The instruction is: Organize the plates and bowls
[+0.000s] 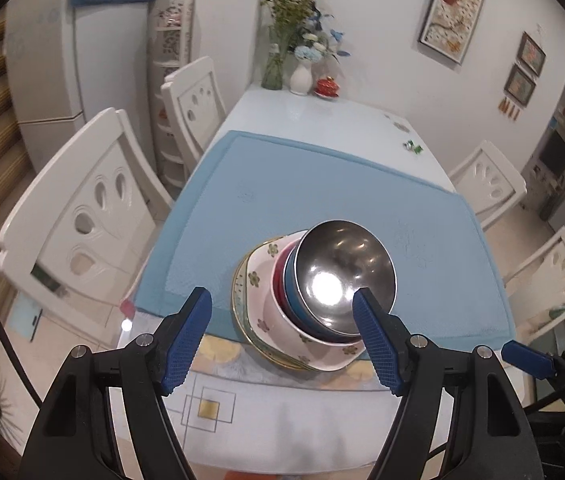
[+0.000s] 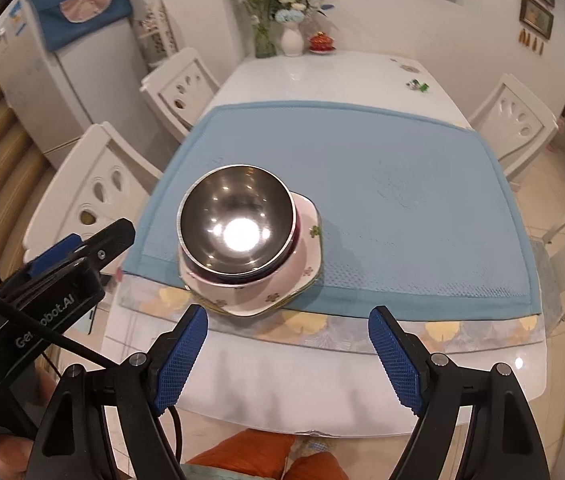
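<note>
**Everything's in one stack**

Steel bowl (image 2: 237, 224) sits nested on top of the other bowls and the floral plate (image 2: 306, 268), at the blue mat's (image 2: 402, 184) near edge. Left gripper (image 1: 282, 344) and right gripper (image 2: 288, 356) both hover spread wide, holding nothing.

A white surface (image 2: 322, 76) carries a blue mat (image 2: 402, 216) over its near half; the stacked dishes (image 2: 242, 248) sit at the mat's near-left edge. Two vases (image 2: 291, 40) and a red pot (image 2: 321, 43) stand along the far edge.

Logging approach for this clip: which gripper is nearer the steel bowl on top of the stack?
Left. The left gripper has one fingertip at the steel bowl's near rim. The right gripper hangs back over the table edge, right of the bowl.
</note>
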`<action>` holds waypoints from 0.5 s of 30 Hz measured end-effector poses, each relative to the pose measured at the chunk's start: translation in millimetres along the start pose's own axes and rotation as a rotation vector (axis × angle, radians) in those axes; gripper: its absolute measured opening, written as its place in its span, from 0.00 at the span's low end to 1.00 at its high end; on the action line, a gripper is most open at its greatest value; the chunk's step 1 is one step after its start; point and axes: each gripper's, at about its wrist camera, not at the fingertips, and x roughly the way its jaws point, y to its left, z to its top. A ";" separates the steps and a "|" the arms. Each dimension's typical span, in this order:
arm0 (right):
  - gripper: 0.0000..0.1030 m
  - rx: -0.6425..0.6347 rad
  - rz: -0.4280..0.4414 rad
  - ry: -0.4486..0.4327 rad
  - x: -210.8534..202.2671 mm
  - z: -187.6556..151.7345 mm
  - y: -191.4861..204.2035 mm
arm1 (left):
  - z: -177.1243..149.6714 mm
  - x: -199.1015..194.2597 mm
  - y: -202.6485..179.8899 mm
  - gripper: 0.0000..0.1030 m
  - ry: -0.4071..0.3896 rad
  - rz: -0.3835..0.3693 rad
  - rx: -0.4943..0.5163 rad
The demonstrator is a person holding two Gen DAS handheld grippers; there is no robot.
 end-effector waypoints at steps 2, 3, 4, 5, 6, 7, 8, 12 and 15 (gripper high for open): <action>0.78 0.010 -0.012 0.001 3.0 1.7 1.2 | 1.5 5.1 -3.0 0.69 0.010 0.002 0.026; 0.78 0.013 -0.025 -0.002 4.9 3.6 1.8 | 2.1 7.5 -4.3 0.69 0.014 0.004 0.041; 0.78 0.016 -0.032 -0.004 6.0 4.1 2.7 | 2.4 9.8 -5.7 0.69 0.017 0.011 0.056; 0.78 0.018 -0.037 -0.007 7.0 4.1 4.6 | 2.3 12.5 -7.6 0.69 0.021 0.026 0.070; 0.78 0.018 -0.043 -0.008 8.9 4.4 5.7 | 2.1 15.0 -8.7 0.69 0.026 0.039 0.081; 0.78 0.018 -0.051 -0.008 11.1 4.8 6.5 | 2.2 17.3 -8.6 0.69 0.031 0.050 0.090; 0.78 0.015 -0.063 -0.007 13.9 5.3 6.6 | 1.9 19.7 -8.5 0.69 0.039 0.063 0.097; 0.78 0.031 -0.099 -0.005 22.3 8.4 1.1 | 0.7 28.3 0.8 0.69 0.073 0.097 0.095; 0.78 0.054 -0.102 0.004 26.8 11.0 -3.5 | -0.9 31.3 9.6 0.69 0.087 0.111 0.081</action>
